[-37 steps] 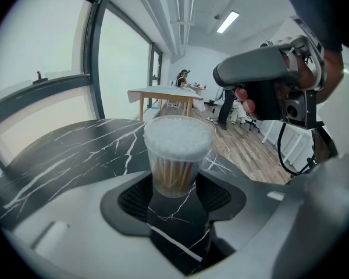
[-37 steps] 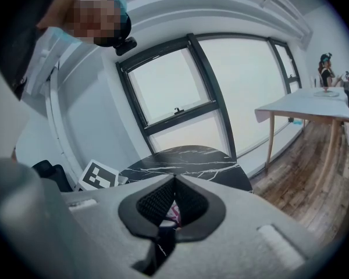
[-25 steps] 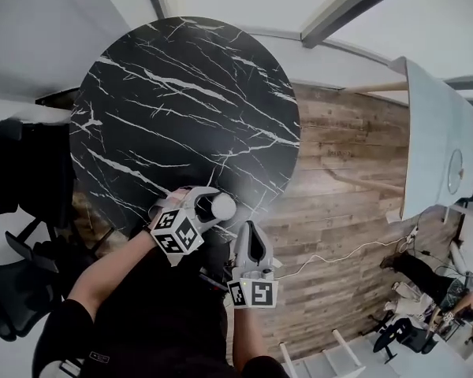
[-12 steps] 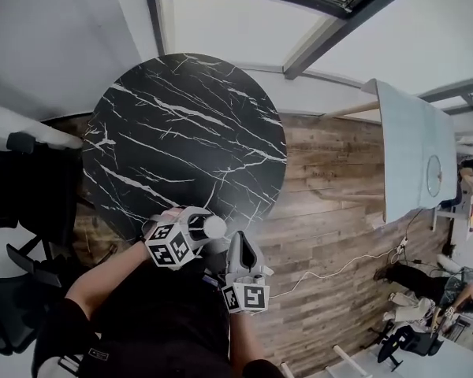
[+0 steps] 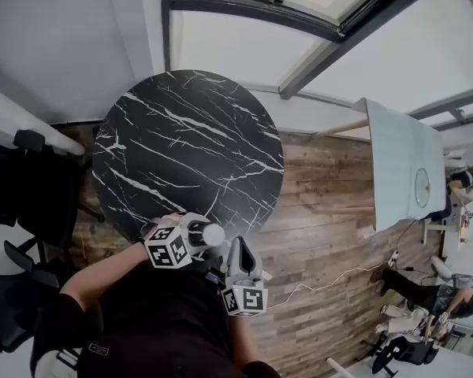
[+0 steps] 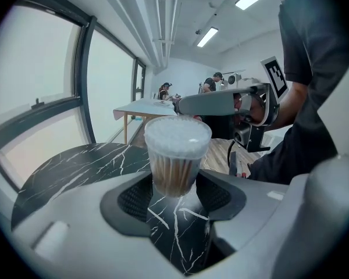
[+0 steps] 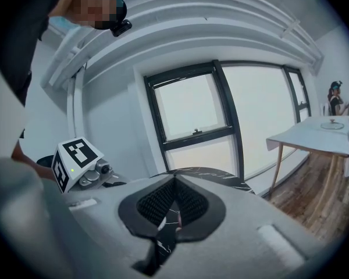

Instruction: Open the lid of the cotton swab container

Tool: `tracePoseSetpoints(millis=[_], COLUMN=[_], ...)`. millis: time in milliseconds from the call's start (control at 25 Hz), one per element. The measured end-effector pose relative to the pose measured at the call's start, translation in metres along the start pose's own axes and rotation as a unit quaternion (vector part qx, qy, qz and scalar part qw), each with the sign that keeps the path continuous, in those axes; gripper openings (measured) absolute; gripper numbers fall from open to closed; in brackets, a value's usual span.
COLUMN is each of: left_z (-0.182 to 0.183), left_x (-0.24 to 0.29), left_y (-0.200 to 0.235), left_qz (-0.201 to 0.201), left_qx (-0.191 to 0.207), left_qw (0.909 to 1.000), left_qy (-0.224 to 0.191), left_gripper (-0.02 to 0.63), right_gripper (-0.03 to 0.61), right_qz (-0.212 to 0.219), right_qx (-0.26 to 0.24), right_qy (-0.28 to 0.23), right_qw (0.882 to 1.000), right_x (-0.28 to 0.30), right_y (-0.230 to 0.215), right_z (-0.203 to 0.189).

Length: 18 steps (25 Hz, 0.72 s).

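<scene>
Container (image 6: 175,150) within left tool (image 6: 173,190)

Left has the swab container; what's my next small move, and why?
Probably open the right gripper and bring it over the lid: the left gripper clamps the cotton swab container low down, its lid looks closed, and the right jaws are shut on nothing.

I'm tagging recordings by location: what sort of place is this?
Probably an office or lab workspace: office chairs beside a round black marble-look table, large windows, and a long white worktable on wood-plank flooring.
</scene>
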<state>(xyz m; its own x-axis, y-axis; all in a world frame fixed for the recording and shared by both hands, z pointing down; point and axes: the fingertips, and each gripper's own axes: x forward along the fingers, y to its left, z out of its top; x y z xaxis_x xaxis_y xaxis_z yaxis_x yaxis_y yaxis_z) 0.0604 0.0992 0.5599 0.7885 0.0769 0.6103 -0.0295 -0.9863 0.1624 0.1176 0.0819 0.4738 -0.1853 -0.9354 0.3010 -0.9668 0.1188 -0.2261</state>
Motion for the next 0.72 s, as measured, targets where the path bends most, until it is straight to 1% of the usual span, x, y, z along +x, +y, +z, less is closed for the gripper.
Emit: tracePoseSetpoints(millis=[320, 560, 720], left_z=[0.006, 0.006, 0.015], left_x=[-0.025, -0.036, -0.047], left_y=[-0.011, -0.024, -0.019], left_qz=[0.001, -0.026, -0.038], left_qx=[0.002, 0.012, 0.002], left_qw=[1.0, 0.9996, 0.9992], left_qy=[-0.006, 0.002, -0.012], left_gripper=[0.242, 0.242, 0.242], right_gripper=[0.0, 0.0, 0.0], right_qz=[0.003, 0.012, 0.021], right_qx=[-0.005, -0.014, -0.029], right_qy=[-0.008, -0.014, -0.013], right_qw=[1.0, 1.0, 0.999], right_x=[-0.012, -0.017, -0.016], right_y=[0.01, 0.017, 0.024], right_z=[0.006, 0.014, 0.025])
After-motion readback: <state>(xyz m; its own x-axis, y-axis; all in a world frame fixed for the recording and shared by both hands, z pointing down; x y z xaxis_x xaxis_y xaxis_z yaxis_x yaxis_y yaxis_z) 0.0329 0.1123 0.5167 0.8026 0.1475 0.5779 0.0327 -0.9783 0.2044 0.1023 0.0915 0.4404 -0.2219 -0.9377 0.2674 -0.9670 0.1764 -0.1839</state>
